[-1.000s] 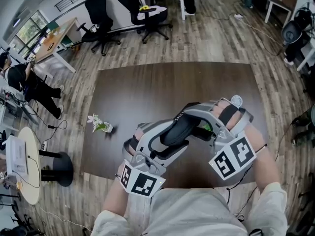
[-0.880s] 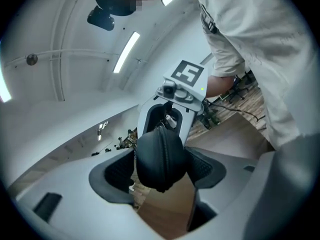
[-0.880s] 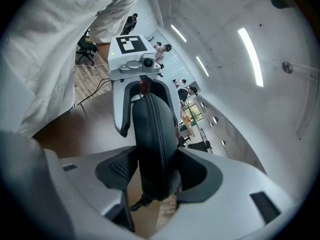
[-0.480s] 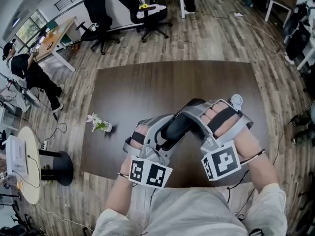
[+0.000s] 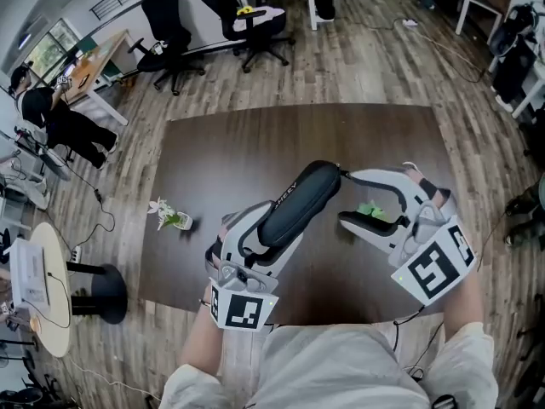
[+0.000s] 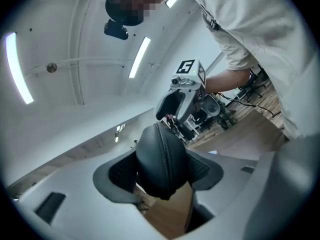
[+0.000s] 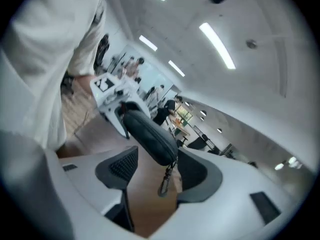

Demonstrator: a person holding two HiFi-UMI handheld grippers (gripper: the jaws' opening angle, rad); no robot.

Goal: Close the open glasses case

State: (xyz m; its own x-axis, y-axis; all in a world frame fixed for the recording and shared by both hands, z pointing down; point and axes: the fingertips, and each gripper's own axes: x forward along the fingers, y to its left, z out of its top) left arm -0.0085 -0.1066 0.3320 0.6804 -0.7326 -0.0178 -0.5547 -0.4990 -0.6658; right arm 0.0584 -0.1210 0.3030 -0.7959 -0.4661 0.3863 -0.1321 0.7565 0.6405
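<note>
– So, how many cases are there, and how does it look?

– Just one glasses case (image 5: 298, 201): black, long and rounded, its two halves together along the zipper (image 6: 165, 151). A small pull (image 7: 166, 180) hangs from one end. The case is held up over the near half of the table (image 5: 221, 156).

– And the grippers?

– Two. The left gripper (image 6: 162, 176) has the case clamped between its pads (image 6: 119, 176) at the end nearer the person, and its jaws have just been closing on it. The right gripper (image 5: 362, 198) stands wide apart, with the case's other end and the pull between its jaws. I cannot tell whether a pad touches it.

– What else is at the table?

– One small flower sprig (image 5: 170, 216) lies near the table's left edge. One green thing (image 5: 371, 210), too small to name, is on the tabletop under the right gripper. Two black office chairs (image 5: 170, 24) (image 5: 255, 20) stand beyond the table's far edge.
</note>
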